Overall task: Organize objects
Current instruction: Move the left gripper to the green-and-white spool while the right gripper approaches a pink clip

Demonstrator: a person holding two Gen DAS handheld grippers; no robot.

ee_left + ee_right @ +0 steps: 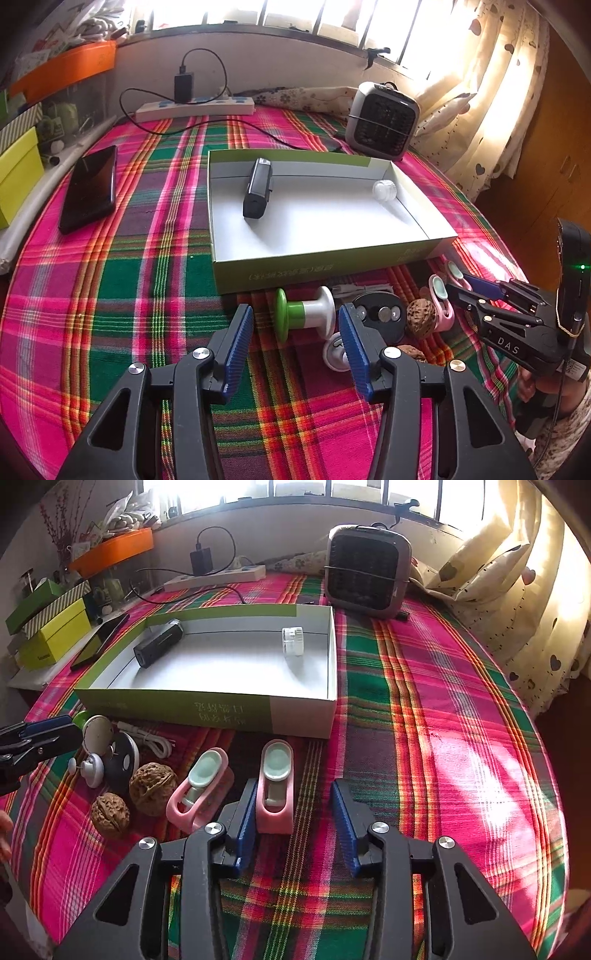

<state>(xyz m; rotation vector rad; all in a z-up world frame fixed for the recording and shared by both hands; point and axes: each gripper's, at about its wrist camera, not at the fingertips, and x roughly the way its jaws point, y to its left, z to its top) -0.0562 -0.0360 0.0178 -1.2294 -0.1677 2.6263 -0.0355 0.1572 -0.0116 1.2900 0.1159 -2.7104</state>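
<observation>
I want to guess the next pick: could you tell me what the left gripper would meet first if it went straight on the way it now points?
Probably the green-and-white spool, which lies on the cloth just ahead between the open fingers of the left gripper. Depth is uncertain in this fisheye view; the cardboard box stands behind it.

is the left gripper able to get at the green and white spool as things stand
Probably yes: the left gripper is open, and the green and white spool lies just ahead between its fingers, nothing covering it, though the black disc crowds one side.
</observation>
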